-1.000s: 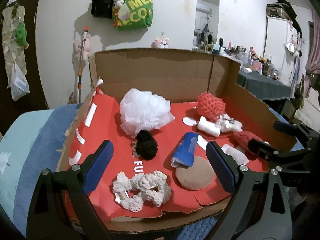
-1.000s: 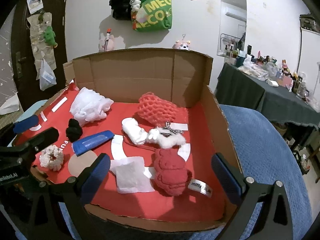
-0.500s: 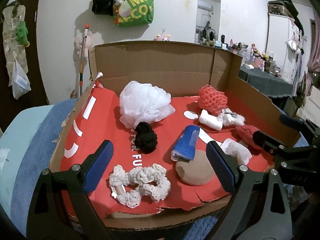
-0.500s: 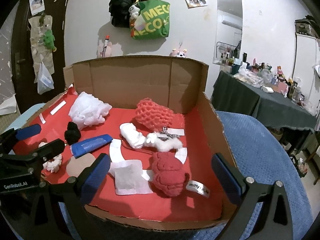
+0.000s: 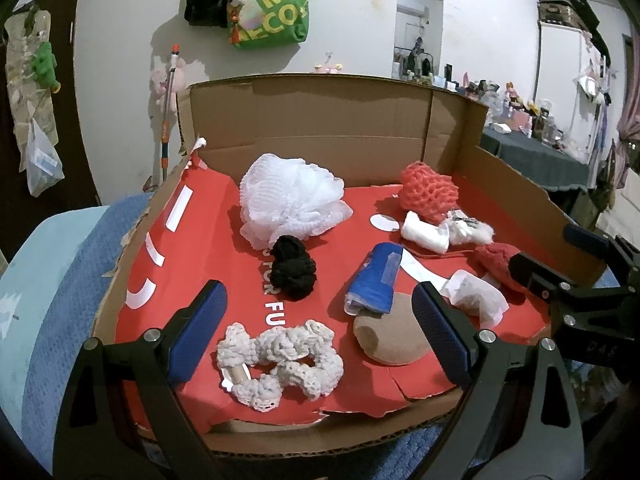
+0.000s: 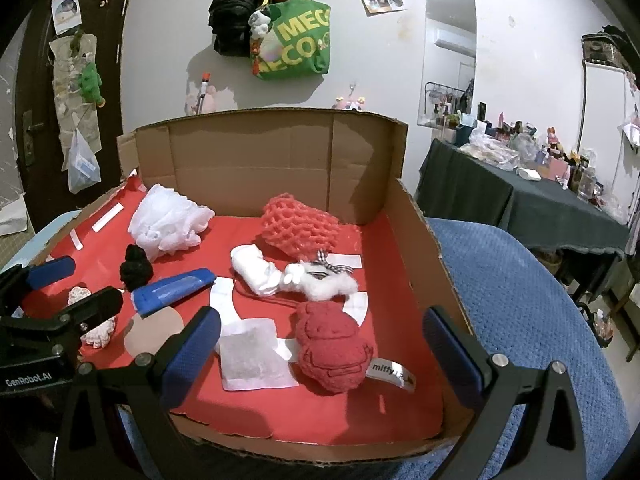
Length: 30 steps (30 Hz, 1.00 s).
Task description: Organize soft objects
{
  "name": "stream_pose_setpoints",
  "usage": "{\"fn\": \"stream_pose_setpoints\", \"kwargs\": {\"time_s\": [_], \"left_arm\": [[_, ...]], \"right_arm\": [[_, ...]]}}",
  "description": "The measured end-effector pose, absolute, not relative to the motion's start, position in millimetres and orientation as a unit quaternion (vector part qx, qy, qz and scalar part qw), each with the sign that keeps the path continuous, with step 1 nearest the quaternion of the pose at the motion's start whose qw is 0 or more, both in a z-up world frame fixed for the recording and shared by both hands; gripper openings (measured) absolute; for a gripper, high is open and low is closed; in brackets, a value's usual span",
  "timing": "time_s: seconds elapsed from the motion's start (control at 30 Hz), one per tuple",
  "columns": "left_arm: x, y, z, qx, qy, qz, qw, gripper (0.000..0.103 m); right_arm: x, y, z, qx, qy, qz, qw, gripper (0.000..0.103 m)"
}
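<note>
Soft objects scattered in cardboard box [image 5: 520, 184], cream crochet scrunchie [image 5: 280, 356] lower centre, my left tool [image 5: 320, 332] and right tool [image 6: 320, 350] both wide open, gripping nothing.

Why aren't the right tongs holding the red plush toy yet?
The right tongs are open: blue pads spread wide, nothing between. The red plush toy lies untouched on the cardboard box's red floor.
</note>
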<state>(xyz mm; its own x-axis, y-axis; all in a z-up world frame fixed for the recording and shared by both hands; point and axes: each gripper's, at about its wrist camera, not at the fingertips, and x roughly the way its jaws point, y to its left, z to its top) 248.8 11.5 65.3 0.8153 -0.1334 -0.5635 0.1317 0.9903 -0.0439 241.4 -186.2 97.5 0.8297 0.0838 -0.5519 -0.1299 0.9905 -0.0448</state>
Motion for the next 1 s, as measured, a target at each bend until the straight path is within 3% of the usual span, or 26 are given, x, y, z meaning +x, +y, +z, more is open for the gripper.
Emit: {"fn": "stream_pose_setpoints", "kwargs": {"time_s": [1.0], "left_arm": [[250.4,13.0,63.0,-0.004,0.3,-0.069,0.951,0.095]], "right_arm": [[242.3,-186.0,94.4,-0.04,0.291,0.059,0.954,0.103]]}}
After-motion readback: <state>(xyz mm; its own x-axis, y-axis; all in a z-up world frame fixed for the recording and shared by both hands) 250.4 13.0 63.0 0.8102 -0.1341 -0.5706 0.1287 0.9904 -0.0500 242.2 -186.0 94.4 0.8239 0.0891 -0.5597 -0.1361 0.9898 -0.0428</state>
